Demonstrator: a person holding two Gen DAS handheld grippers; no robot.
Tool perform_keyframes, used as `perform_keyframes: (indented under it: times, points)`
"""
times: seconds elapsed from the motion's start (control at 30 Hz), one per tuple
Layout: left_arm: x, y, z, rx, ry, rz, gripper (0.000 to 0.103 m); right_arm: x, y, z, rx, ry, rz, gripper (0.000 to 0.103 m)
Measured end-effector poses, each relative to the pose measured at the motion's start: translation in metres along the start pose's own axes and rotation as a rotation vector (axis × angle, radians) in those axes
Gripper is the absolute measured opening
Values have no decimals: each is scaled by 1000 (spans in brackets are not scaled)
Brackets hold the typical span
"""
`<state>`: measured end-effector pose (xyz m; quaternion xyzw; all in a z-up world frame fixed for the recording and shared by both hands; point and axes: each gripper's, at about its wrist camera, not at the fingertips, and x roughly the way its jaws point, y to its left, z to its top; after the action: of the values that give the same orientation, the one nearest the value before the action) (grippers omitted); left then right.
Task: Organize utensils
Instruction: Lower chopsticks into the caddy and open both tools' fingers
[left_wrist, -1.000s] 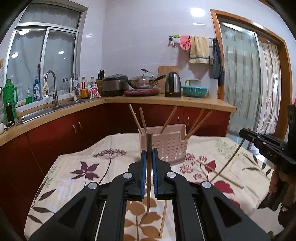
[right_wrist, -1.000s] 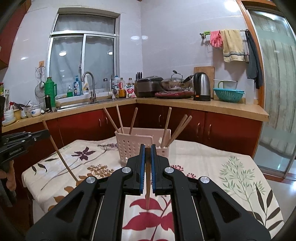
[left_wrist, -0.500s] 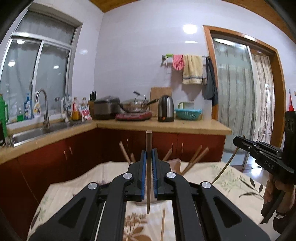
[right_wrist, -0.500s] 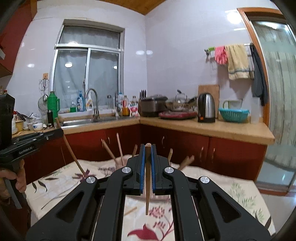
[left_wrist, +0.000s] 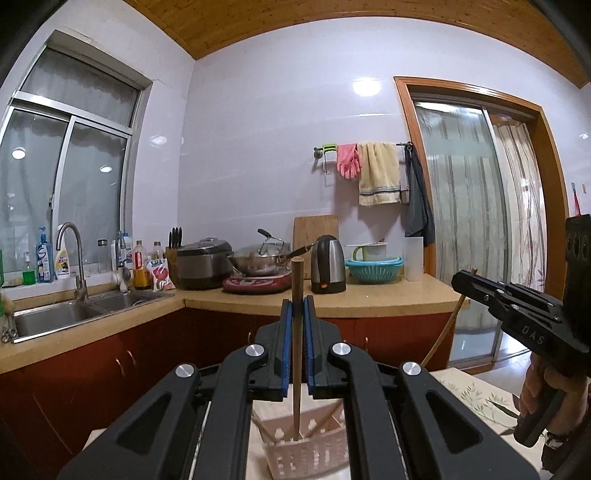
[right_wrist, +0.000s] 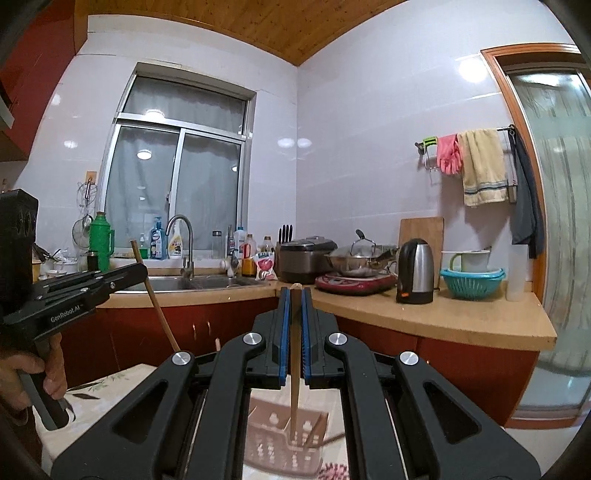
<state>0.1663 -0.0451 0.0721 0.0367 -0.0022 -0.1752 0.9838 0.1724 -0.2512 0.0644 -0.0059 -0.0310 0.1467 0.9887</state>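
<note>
**Two chopsticks held above the basket**

Left wrist view: the left claw (left_wrist: 297, 317) was clamped on a dark chopstick (left_wrist: 296, 350), upright, its lower tip showing over the pale slotted basket (left_wrist: 306, 452) on the surface below. The right claw (left_wrist: 466, 282) appeared at the right edge, gripping a lighter chopstick (left_wrist: 441, 338) that slanted downward. Judged from here, a tilted stick could catch the basket rim or knock the sticks already leaning inside it.

Right wrist view: the right claw (right_wrist: 293, 314) was clamped on its chopstick (right_wrist: 294, 369), tip over the basket (right_wrist: 284, 439). The left claw (right_wrist: 136, 271) came in from the left edge with its stick slanted. The claw bodies hid most of the basket and surface, so the compartments and any loose utensils could not be made out.
</note>
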Motion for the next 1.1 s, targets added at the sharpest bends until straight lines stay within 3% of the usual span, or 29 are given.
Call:
perform_keyframes:
  times: [0.13,0.3,0.57,0.63,0.73,0.8,0.87,0.93,1.1]
  points:
    - [17,2,-6,-2,-6,11,7,25,-6,-6,-11,-1,-5,6]
    - [42,3,-22,-11,13,18,7,64,-19,-32,8,67,-4,6]
    - [70,0,-64,-14,120,-1,7,93,-24,-84,30,205,11,6]
    - [73,-1,-71,-15,139,-2,8,92,-22,-89,25,218,11,12]
    - [71,-2,-76,-16,154,8,35,86,-22,-90,28,215,10,29]
    - [64,-2,-76,-25,149,17,54,79,-22,-87,27,207,6,30]
    - [59,-2,-74,-28,147,28,62,67,-24,-81,24,195,-3,32]
    - [50,-3,-73,-27,143,43,67,57,-26,-78,26,182,-9,40]
    - [19,-6,-80,-44,165,69,75,14,-27,-80,4,187,-43,41]
